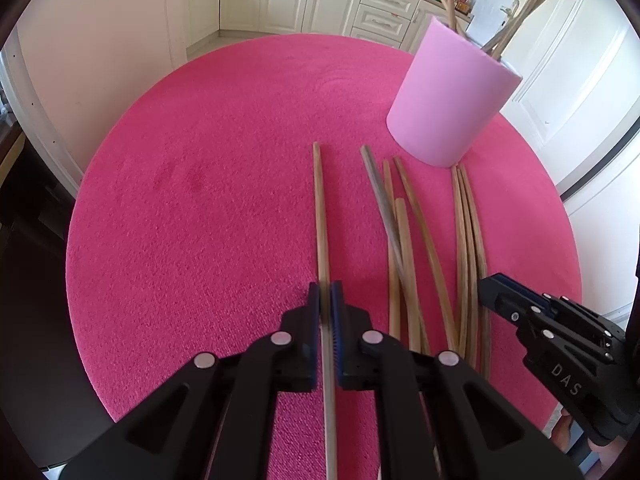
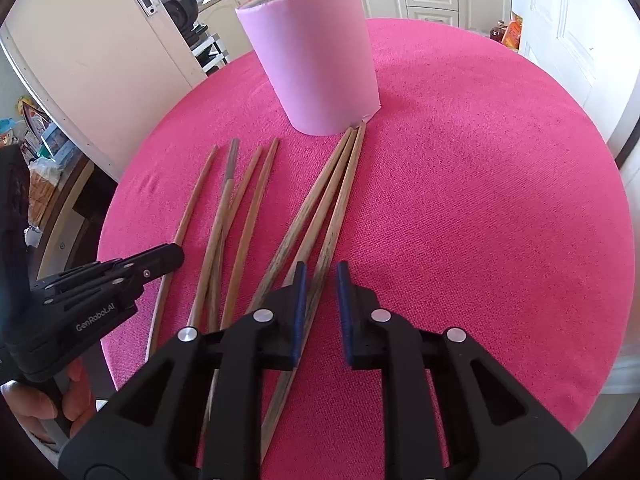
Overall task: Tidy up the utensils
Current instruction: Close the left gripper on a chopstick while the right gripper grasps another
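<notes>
On the round bench (image 1: 200, 184) under its bright pink cloth, a pale pink foam cylinder holder (image 1: 448, 96) stood with several wooden chopsticks (image 1: 516, 24) leaning out of its top. The left tool (image 1: 325, 300) had pinched a single brown wooden chopstick (image 1: 319, 208) that pointed up towards the holder. The right tool (image 2: 320, 280) stood narrowly parted over a bundle of three chopsticks (image 2: 320, 200) whose tips touched the holder's base, with four more loose sticks (image 2: 240, 200) lying between bundle and single.
</notes>
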`<action>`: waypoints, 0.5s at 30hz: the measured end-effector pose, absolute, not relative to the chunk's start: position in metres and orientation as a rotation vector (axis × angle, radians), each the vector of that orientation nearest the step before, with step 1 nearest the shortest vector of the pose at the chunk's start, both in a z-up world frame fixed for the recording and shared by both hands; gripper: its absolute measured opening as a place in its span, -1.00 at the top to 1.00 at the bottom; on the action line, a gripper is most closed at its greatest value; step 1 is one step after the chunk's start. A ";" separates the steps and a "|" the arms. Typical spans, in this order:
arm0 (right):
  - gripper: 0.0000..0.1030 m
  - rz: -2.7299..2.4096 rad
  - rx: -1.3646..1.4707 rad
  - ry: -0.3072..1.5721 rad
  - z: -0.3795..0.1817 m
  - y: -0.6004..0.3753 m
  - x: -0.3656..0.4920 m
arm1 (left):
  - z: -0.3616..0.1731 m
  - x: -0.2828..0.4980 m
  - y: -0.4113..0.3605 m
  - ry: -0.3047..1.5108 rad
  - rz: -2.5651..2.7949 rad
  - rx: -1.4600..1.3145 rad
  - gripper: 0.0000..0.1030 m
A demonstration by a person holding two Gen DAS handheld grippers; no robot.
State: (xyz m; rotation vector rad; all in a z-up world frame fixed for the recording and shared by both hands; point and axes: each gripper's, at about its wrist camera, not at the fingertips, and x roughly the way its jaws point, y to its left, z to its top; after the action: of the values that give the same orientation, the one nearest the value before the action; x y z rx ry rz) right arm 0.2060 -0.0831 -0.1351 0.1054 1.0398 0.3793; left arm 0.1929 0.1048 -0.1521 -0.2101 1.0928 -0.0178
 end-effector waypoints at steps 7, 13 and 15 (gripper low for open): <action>0.71 0.358 0.044 1.038 -0.135 -0.073 0.212 | -0.152 0.195 0.104 1.092 -0.019 -0.206 0.87; 0.81 0.375 0.089 1.042 -0.137 -0.084 0.212 | -0.151 0.194 0.110 1.081 -0.026 -0.250 0.89; 0.84 0.379 0.116 1.041 -0.137 -0.093 0.210 | -0.150 0.191 0.114 1.067 -0.024 -0.266 0.89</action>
State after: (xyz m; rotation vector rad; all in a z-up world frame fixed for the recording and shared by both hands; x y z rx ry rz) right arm 0.2097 -0.0928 -0.1366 0.1157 1.0407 0.3794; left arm 0.1912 0.1140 -0.1498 -0.2656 1.0668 -0.0243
